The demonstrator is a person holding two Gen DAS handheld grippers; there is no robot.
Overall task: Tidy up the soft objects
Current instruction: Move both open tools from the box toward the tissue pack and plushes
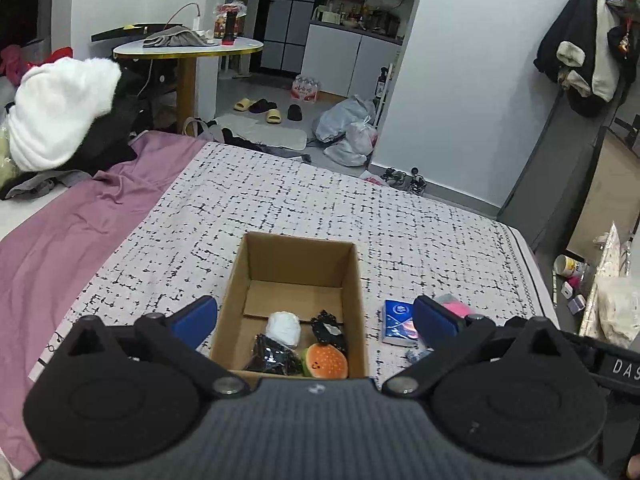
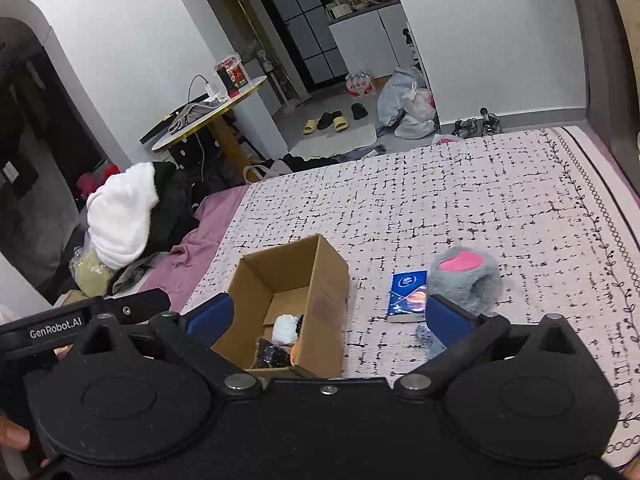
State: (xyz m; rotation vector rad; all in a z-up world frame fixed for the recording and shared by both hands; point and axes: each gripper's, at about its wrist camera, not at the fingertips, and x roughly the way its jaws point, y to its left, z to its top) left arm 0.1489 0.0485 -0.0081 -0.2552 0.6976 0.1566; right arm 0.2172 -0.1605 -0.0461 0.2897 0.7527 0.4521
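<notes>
An open cardboard box stands on the patterned bedspread; it also shows in the right wrist view. Inside lie a white soft ball, a burger-shaped toy and two black lacy items. A blue tissue pack and a grey fluffy paw-shaped plush with a pink pad lie to the right of the box. My left gripper is open and empty above the box's near end. My right gripper is open and empty, above the box and the tissue pack.
A purple sheet and a pile of white and dark clothes lie at the left. A round table stands beyond the bed. Slippers and plastic bags are on the floor. The bed's right edge is close.
</notes>
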